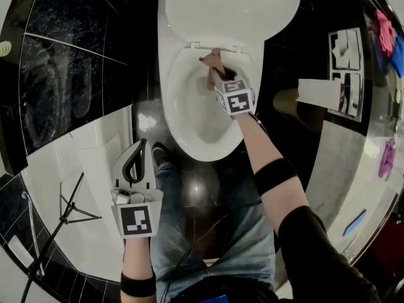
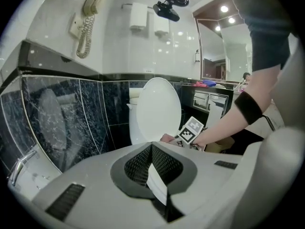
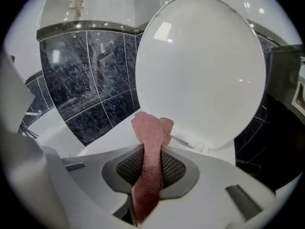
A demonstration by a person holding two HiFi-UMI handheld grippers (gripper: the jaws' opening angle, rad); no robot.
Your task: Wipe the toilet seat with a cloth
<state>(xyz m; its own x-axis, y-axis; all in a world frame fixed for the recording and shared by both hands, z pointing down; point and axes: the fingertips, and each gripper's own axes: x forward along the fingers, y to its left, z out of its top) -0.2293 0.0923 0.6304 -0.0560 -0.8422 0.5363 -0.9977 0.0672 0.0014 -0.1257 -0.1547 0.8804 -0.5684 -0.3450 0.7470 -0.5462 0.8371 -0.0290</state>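
Clenched on the pink cloth [image 3: 151, 147], the right claw [image 1: 216, 68], upper centre, should press it flat along the toilet seat [image 1: 173, 96] rim; the left claw [image 1: 134, 163], lower left, is closed.

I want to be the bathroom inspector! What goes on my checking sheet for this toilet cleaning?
Surface: toilet seat white, lid raised; no stains that I can make out.
Job's things: pink cloth, at the seat's back near the hinge.
Clutter: pink and blue items below the mirror.
Grippers: right gripper shut on the cloth; left gripper shut, away from the toilet, no cloth in it.
Cables: coiled phone cord hanging on the wall.
Surroundings: dark marbled tiles, wall phone.
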